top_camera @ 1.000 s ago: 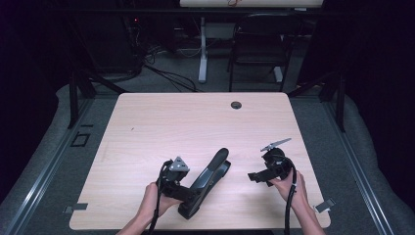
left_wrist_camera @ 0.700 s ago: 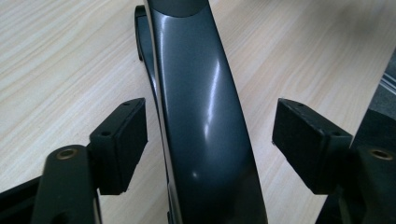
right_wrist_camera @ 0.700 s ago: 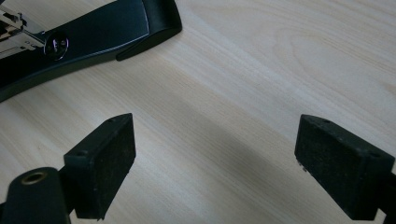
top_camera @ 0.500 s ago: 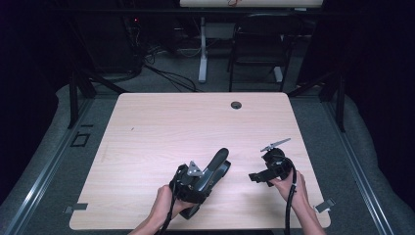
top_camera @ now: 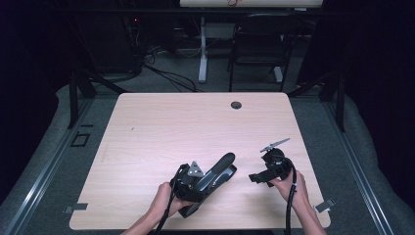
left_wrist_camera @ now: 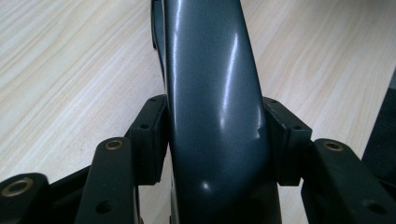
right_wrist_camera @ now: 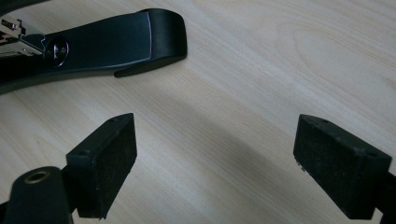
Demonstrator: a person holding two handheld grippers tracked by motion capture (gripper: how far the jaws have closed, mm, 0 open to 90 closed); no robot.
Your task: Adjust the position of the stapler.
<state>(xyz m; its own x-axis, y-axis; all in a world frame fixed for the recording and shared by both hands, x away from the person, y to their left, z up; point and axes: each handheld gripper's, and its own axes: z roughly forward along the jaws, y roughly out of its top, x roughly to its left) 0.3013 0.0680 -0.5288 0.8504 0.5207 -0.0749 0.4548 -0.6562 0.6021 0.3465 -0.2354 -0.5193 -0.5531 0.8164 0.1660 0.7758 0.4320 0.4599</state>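
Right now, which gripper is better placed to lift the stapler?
The left gripper. Its jaws have just been closing and its pads now sit against both sides of the stapler. The right gripper hangs open over bare table, beside the stapler's end.

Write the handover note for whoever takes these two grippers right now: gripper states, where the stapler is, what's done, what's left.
Left gripper: its jaws have just been closing, and its pads now sit against both sides of the stapler handle, clamped on it.
Right gripper: open, nothing between the pads, held over bare table to the right of the stapler.
Stapler: large, dark, lying on the table near the front edge, nose pointing away and to the right; it is still on the wood, not lifted.
Done: left grip on the handle.
Left: probably lift or steady the stapler, and bring the right gripper in towards its nose.
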